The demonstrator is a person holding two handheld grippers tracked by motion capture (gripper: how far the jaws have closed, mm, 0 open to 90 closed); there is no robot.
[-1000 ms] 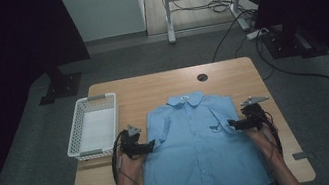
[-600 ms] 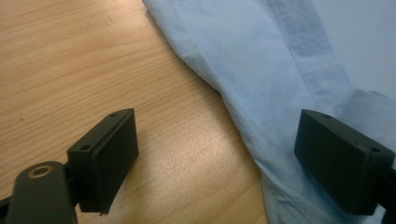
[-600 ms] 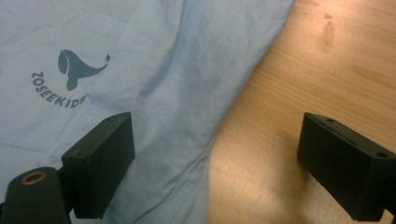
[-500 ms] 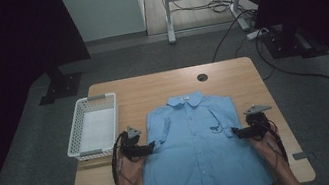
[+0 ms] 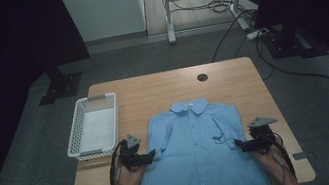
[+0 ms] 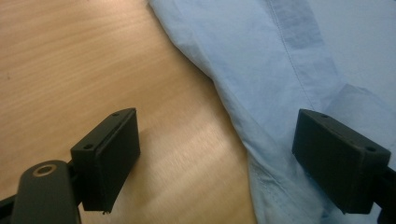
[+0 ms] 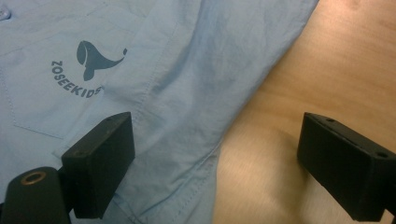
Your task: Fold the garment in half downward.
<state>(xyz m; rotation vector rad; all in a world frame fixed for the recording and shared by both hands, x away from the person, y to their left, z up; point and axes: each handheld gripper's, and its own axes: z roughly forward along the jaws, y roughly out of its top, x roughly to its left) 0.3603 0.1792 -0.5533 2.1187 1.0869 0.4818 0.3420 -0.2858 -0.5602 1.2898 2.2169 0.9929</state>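
A light blue short-sleeved shirt [image 5: 198,153] lies flat, front up and collar away from me, on the wooden table [image 5: 162,93]. My left gripper [image 5: 151,154] is open at the shirt's left sleeve. In the left gripper view its jaws straddle the sleeve's edge [image 6: 243,130], one over bare wood, one over cloth. My right gripper [image 5: 236,145] is open at the shirt's right sleeve. In the right gripper view the sleeve hem [image 7: 205,163] runs between the jaws, and a pocket with a dark printed logo [image 7: 88,60] lies to the left.
A white plastic basket [image 5: 92,127] stands on the table's left side, beside the shirt. A round cable hole [image 5: 202,77] sits near the far edge. Cables trail on the floor beyond the table at right.
My right gripper has moved down toward me and in to the shirt's right sleeve edge. The left gripper has hardly moved.
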